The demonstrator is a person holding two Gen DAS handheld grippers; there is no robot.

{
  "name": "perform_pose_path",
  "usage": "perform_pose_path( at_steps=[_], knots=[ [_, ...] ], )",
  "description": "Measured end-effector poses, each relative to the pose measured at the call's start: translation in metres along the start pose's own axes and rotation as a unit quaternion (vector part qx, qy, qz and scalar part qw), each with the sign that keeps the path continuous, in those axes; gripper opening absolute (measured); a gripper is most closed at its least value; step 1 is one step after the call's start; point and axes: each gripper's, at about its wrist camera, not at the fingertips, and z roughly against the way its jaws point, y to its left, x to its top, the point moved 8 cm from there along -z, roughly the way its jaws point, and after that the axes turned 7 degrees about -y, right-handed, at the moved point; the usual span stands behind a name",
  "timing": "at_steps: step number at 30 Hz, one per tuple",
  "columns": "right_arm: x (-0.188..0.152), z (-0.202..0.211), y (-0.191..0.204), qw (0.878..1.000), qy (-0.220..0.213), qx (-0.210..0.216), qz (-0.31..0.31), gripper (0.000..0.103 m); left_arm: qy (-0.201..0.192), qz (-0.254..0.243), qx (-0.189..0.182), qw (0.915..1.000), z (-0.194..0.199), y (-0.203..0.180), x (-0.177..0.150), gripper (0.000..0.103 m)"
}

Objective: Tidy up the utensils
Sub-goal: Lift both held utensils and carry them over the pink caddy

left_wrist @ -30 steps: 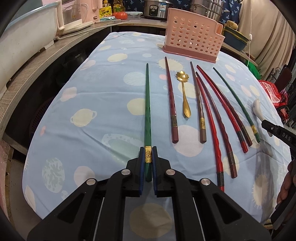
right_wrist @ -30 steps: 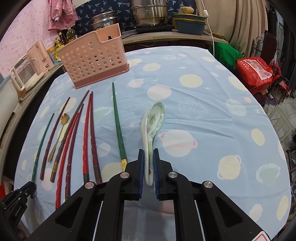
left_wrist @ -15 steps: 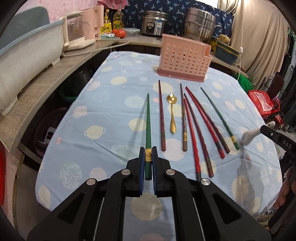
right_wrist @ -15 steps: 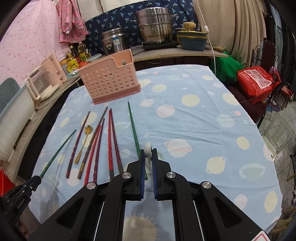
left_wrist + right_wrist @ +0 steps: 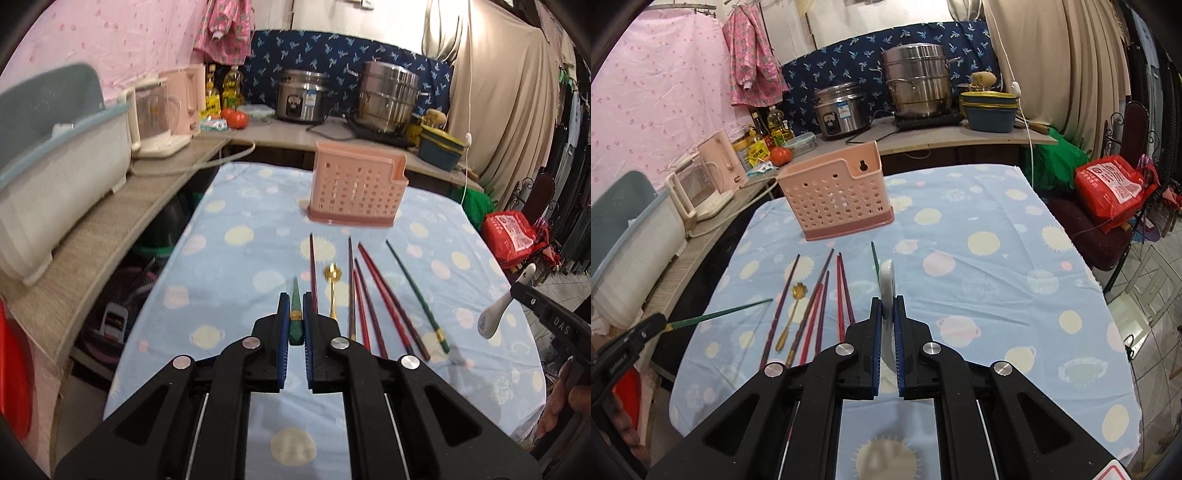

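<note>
My left gripper (image 5: 294, 317) is shut on a green chopstick (image 5: 295, 302) and holds it above the table, pointing forward; the chopstick also shows in the right wrist view (image 5: 720, 314). My right gripper (image 5: 886, 321) is shut on a white ceramic spoon (image 5: 887, 284), lifted off the cloth; the spoon also shows in the left wrist view (image 5: 506, 310). Several red and brown chopsticks (image 5: 373, 291), another green chopstick (image 5: 417, 291) and a small gold spoon (image 5: 332, 288) lie on the blue tablecloth. A pink perforated utensil basket (image 5: 356, 184) stands at the far end.
A counter (image 5: 110, 221) runs along the left with a white tub (image 5: 55, 177) and a kettle (image 5: 155, 122). Pots (image 5: 916, 85) and a rice cooker (image 5: 840, 110) stand on the back counter. A red bag (image 5: 1112, 188) lies right of the table.
Both grippers have risen and tilted up, lifting the green chopstick and the white spoon off the table. More of the room behind the basket shows now.
</note>
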Motion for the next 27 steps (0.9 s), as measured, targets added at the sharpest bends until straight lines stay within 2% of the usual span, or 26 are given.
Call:
perform_pose_path(
  at_steps=[8, 12, 21, 27],
  knots=[
    [0.057, -0.018, 0.017, 0.999, -0.015, 0.031, 0.015, 0.006, -0.062, -0.022, -0.009, 0.9978, -0.007, -0.011, 0.096, 0.007],
    [0.093, -0.038, 0.028, 0.998, -0.012, 0.065, 0.006, 0.006, -0.086, -0.024, -0.016, 0.9959, -0.015, -0.019, 0.143, 0.007],
    [0.183, -0.096, 0.059, 0.993, -0.031, 0.117, -0.003, 0.006, -0.169, -0.041, -0.029, 0.9844, -0.034, -0.053, 0.264, 0.007],
    [0.216, -0.145, 0.066, 0.991, -0.047, 0.122, -0.014, 0.006, -0.202, -0.033, -0.036, 0.9782, -0.070, -0.072, 0.314, 0.007]
  ],
)
